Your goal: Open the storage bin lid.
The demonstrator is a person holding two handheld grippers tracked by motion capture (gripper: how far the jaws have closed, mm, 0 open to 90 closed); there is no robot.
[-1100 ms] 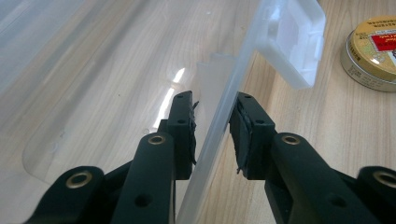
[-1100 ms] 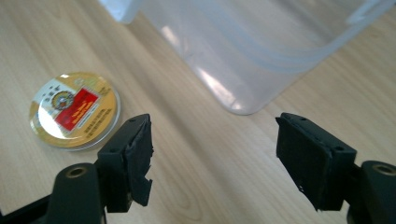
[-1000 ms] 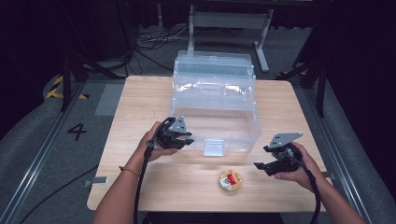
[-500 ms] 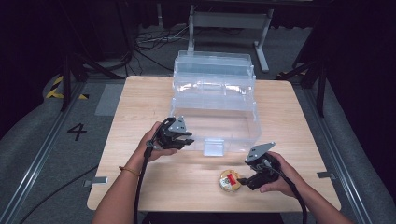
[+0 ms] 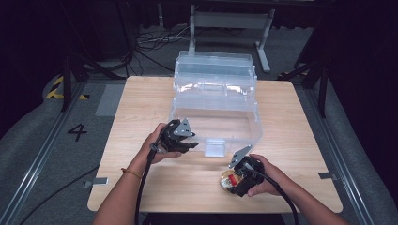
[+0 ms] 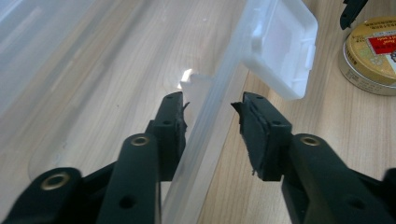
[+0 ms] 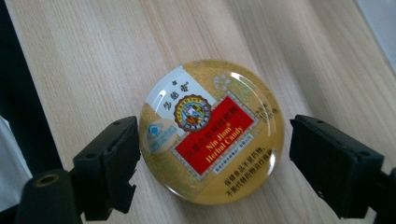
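Observation:
A clear plastic storage box [image 5: 216,101] stands on the wooden table with its lid open toward the back. My left gripper [image 5: 191,143] straddles the box's front wall [image 6: 219,93]. Its jaws have just been opening, and the right pad [image 6: 254,126] stands off the wall. A round gold candy tin [image 7: 212,130] with a red label lies flat near the table's front edge [image 5: 227,179]. My right gripper [image 7: 219,154] hangs over it with a jaw on each side; its jaws have just been opening, and there is a gap at the right pad [image 7: 327,163].
The box's white latch flap [image 6: 280,51] hangs off the front wall between the two grippers [image 5: 215,148]. Bare tabletop [image 5: 141,108] lies left and right of the box. Cables and a metal frame are on the floor behind the table.
My right hand has moved left and down from the table's right side to the candy tin. My left hand has stayed at the box's front wall.

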